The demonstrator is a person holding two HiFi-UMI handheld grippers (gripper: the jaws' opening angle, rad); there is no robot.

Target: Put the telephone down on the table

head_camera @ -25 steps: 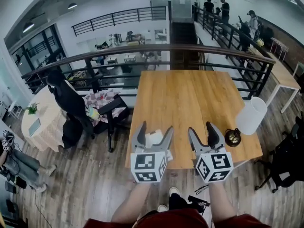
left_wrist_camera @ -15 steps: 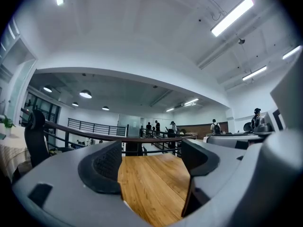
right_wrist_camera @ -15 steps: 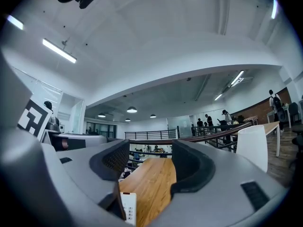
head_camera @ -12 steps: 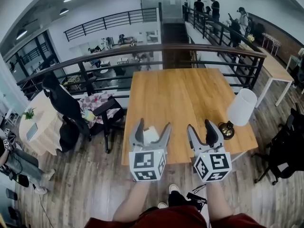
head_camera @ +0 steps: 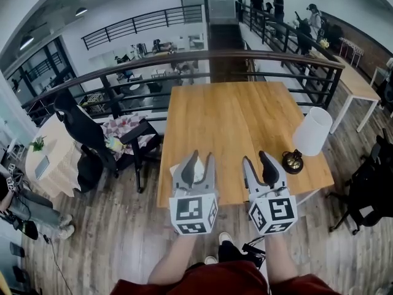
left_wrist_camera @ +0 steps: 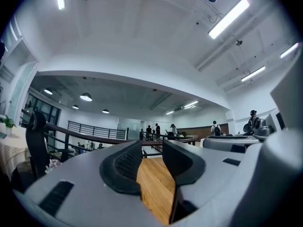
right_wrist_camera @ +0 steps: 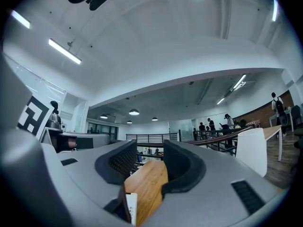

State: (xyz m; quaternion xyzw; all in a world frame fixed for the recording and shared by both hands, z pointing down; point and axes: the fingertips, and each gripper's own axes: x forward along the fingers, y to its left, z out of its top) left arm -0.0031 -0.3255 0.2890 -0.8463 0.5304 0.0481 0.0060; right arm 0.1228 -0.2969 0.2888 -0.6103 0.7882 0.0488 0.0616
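**Left.** The left tongs (head_camera: 201, 158) hang over the near edge of the tabletop (head_camera: 227, 115), toward its near left corner. Their jaws stand narrow and are closing. The left gripper view shows only bare wood in the gap, so we treat them as empty. In the head view a white object (head_camera: 199, 176) lies on the tabletop at the near edge, showing between these jaws. We judge it the likeliest candidate for the telephone, but we cannot confirm this, because the tongs cover most of it.

**Centre.** The right tongs (head_camera: 258, 161) hang beside the left pair over the same near edge. Their jaws stand moderately apart and are closing. The right gripper view shows only wood between the pads.

**Right.** A table lamp (head_camera: 312, 133), white-shaded on a brass foot (head_camera: 292, 162), stands near the right edge, just beyond the right tongs.

**Hazards.**
- Neither pair has anything to close on. If the white object is not the telephone, any grasp made here takes the wrong item.
- The white object sits at the near edge. A nudge from the left jaws toward us could push it off.
- A sideways sweep of the right tongs could strike the lamp's foot and topple the lamp.

**Orientation.** Too little of the white object shows to fix its long axis. The visible part appears to run from the near edge toward the far edge. We cannot tell which end leads.
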